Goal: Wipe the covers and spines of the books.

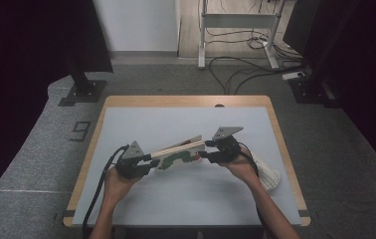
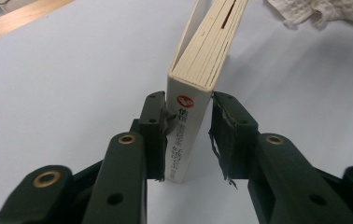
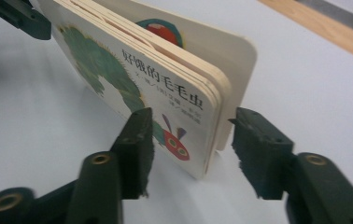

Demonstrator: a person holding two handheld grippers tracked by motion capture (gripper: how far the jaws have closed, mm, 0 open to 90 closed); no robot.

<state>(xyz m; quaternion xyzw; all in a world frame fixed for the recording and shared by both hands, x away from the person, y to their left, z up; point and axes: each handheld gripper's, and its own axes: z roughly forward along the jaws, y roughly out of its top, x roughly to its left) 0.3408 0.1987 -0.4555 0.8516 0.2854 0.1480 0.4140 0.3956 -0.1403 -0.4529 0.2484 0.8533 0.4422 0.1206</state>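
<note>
- Board book [image 1: 181,152], a thick-paged children's picture book with a green caterpillar on its cover and Chinese title text, stands on edge near the middle of the counter [image 1: 186,199], held between the two grippers.
- Left gripper [image 2: 188,135] grips the spine end: its jaws are clamped on the book's white spine, one pad pressed flat against it and the other touching its far corner.
- Right gripper [image 3: 191,140] sits at the open, page-edge end. Its jaws stand apart on either side of the book, with gaps showing between pads and covers, so they are not pressing it.
- The back cover fans slightly away from the rest of the pages at that end.
- Step in hand, as I judge it: steadying the book upright by the spine while the right side lets go or repositions to open a page.
- Next move likely calls for the right jaws to catch a single cover or page edge without tipping the book.
- The counter is pale grey with a wooden rim; a white waffle-weave cloth [image 1: 270,177] lies by the person's right forearm.
- Beyond it: grey carpet, trailing cables, a desk frame, dark stands.
</note>
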